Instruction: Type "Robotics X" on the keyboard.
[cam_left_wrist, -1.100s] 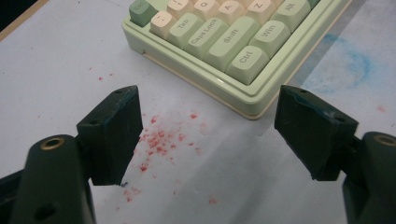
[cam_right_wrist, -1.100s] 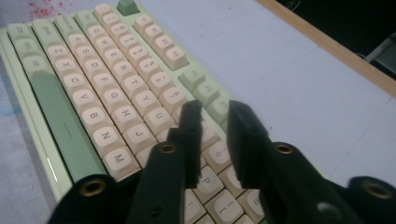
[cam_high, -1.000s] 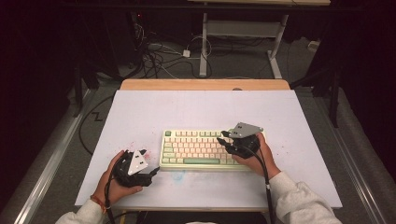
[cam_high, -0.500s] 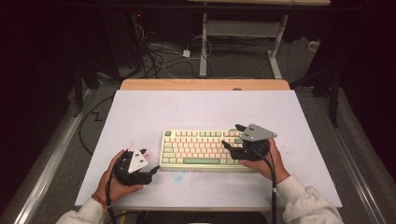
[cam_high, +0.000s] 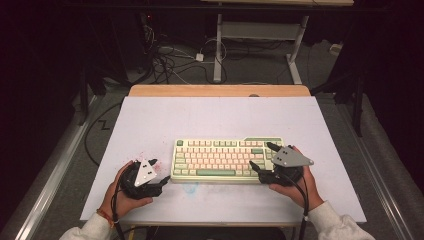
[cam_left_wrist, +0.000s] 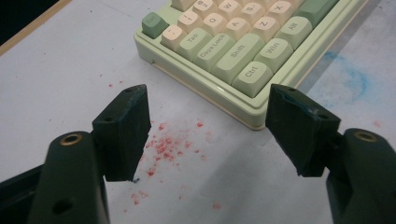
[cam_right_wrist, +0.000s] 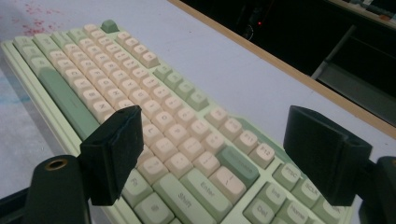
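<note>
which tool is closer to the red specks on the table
Left. The left tool sits beside the red specks, off the keyboard's left end, with the specks right between its open jaws. The right tool is over the keyboard's far right end.

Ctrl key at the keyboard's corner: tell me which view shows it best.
The left gripper view: the Ctrl key sits close and sharp, its label readable, between the open jaws. The high view shows the whole keyboard, but its keys are too small to read. The right gripper view looks across the keyboard's other end, that corner far off.
</note>
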